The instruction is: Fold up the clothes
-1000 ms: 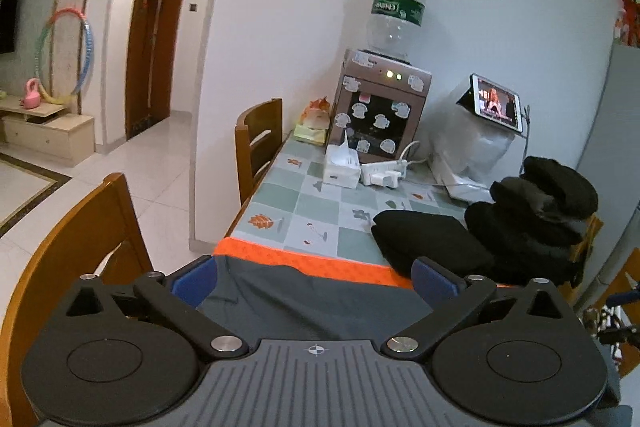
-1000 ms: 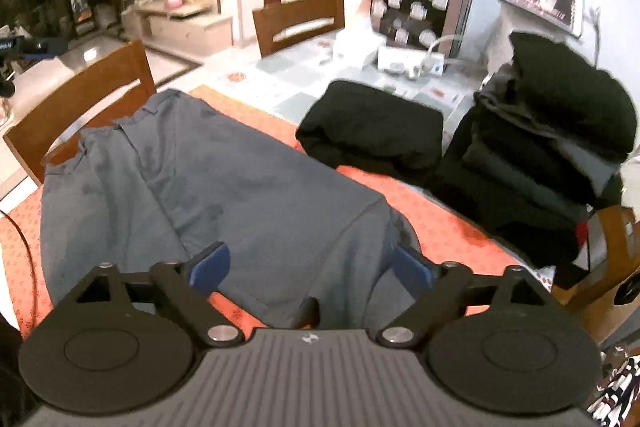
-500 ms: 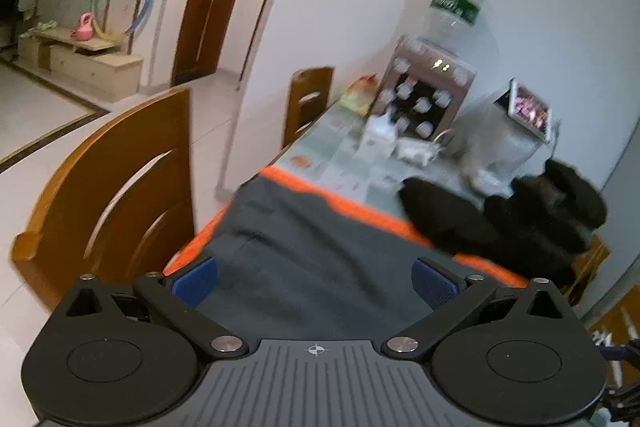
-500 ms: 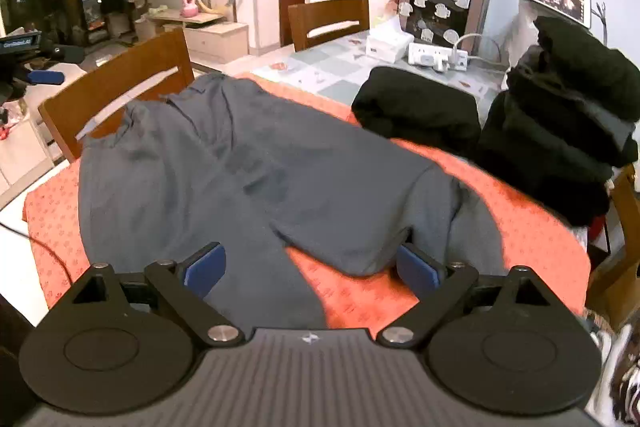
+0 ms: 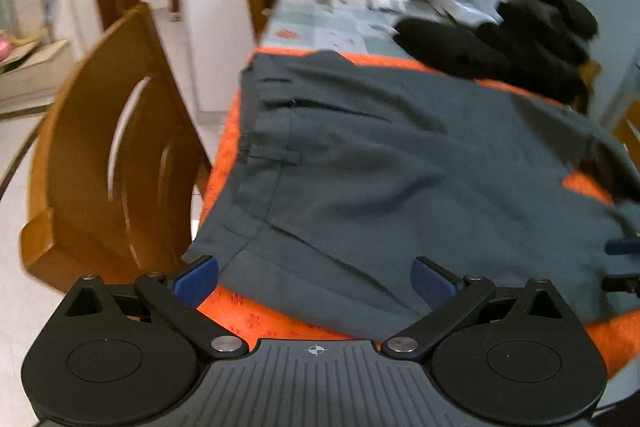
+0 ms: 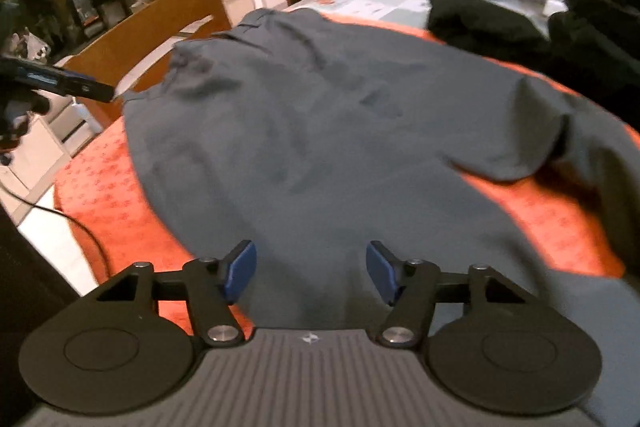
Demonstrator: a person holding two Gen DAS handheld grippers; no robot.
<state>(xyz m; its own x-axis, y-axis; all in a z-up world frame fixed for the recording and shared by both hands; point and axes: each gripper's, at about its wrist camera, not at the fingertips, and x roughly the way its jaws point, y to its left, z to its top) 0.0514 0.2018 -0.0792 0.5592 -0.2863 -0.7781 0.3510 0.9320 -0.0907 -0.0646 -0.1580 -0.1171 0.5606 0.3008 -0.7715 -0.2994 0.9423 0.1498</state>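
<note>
Left wrist view is showing the left gripper (image 5: 314, 281) with jaws spread wide, empty, at the waistband of dark grey trousers (image 5: 380, 167) lying flat on an orange patterned tablecloth (image 5: 236, 131). Right wrist view is showing the right gripper (image 6: 311, 271) likewise released, hovering over a trouser leg; only here is the far folded black clothing pile (image 6: 520, 27) appearing sharp.

We hold our left gripper (image 5: 314, 281) low and level, its blue pads (image 5: 196, 279) spread wide with nothing between them. Our right gripper (image 6: 311, 273) also sits low, tilted slightly downward, its pads (image 6: 239, 271) parted somewhat less than the left's and likewise gripping nothing. In the right wrist view, our left gripper shows at the far left edge as a dark, blurred shape.
</note>
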